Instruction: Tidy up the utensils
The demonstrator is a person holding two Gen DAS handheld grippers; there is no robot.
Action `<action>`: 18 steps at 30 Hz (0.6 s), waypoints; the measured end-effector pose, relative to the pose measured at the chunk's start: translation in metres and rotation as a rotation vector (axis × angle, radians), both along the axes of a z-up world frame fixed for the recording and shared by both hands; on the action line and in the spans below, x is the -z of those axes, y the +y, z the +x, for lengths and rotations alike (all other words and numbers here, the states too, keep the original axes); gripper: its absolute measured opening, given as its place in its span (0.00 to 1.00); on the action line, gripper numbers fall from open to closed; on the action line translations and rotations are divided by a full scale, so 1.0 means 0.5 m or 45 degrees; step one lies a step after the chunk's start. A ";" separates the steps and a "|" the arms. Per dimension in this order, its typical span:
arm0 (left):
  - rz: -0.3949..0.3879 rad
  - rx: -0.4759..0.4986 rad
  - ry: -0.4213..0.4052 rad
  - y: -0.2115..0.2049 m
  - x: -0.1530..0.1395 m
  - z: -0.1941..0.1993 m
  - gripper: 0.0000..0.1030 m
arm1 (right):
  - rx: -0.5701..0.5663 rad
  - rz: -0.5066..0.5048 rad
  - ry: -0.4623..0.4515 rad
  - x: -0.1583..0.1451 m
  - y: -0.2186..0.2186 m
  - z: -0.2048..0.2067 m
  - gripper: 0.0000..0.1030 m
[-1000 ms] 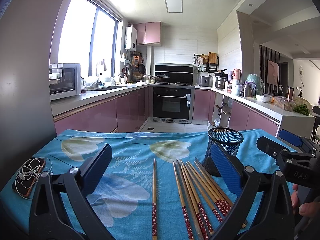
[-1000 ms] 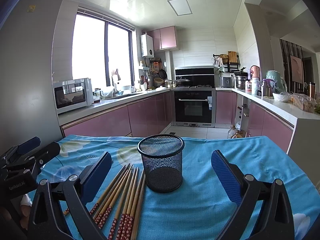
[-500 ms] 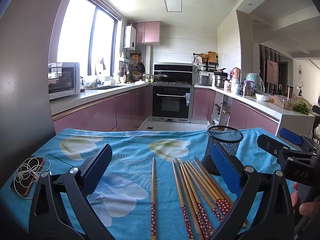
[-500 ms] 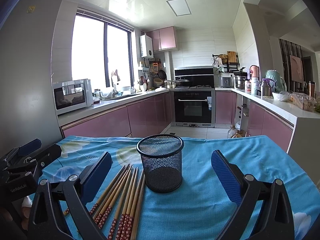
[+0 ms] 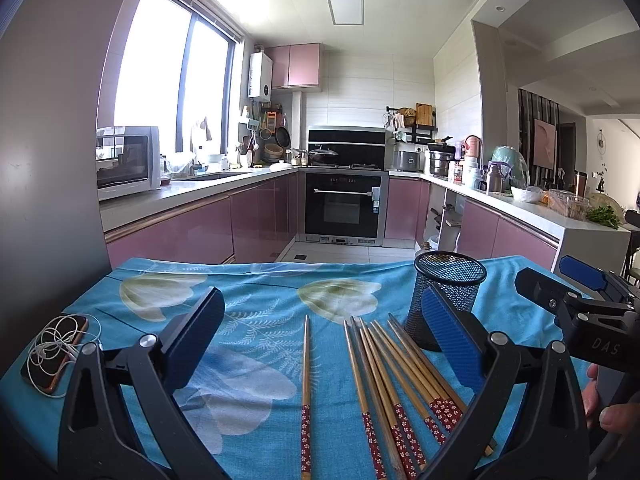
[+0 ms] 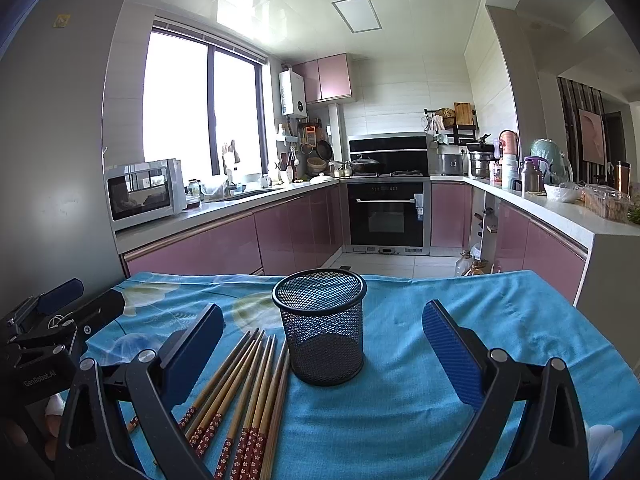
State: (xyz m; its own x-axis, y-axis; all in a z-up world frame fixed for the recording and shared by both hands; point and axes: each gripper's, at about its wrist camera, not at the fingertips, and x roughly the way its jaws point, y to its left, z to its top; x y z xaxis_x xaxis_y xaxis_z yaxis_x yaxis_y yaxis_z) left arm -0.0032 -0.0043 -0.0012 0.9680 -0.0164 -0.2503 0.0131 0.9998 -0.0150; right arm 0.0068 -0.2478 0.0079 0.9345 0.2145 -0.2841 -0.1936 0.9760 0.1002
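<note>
Several wooden chopsticks (image 5: 392, 376) with red flowered ends lie side by side on the blue cloth, and one single chopstick (image 5: 306, 384) lies apart to their left. A black mesh cup (image 5: 444, 300) stands upright just right of the bundle. My left gripper (image 5: 320, 344) hovers open above the chopsticks, holding nothing. In the right wrist view the mesh cup (image 6: 322, 324) stands between the spread fingers of my open right gripper (image 6: 322, 344), with the chopsticks (image 6: 244, 396) at its left. Each gripper shows at the edge of the other's view.
The table wears a blue flowered cloth (image 5: 256, 292). A phone with white earphones (image 5: 54, 354) lies at its left edge. A grey fridge wall (image 5: 44, 160) stands close on the left. Pink kitchen cabinets (image 5: 256, 216) and an oven (image 5: 344, 208) lie beyond the table's far edge.
Both views have shifted only slightly; the left gripper has crept a little forward. Nothing was taken hold of or let go.
</note>
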 end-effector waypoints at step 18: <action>0.003 0.000 0.009 -0.002 0.006 0.001 0.95 | -0.008 0.007 0.012 0.008 0.006 0.005 0.94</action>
State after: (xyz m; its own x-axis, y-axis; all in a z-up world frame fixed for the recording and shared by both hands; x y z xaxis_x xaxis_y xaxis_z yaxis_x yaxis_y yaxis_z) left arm -0.0026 -0.0053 -0.0043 0.9662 -0.0159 -0.2573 0.0131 0.9998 -0.0128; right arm 0.0092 -0.2446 0.0039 0.9306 0.2219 -0.2913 -0.1986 0.9742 0.1075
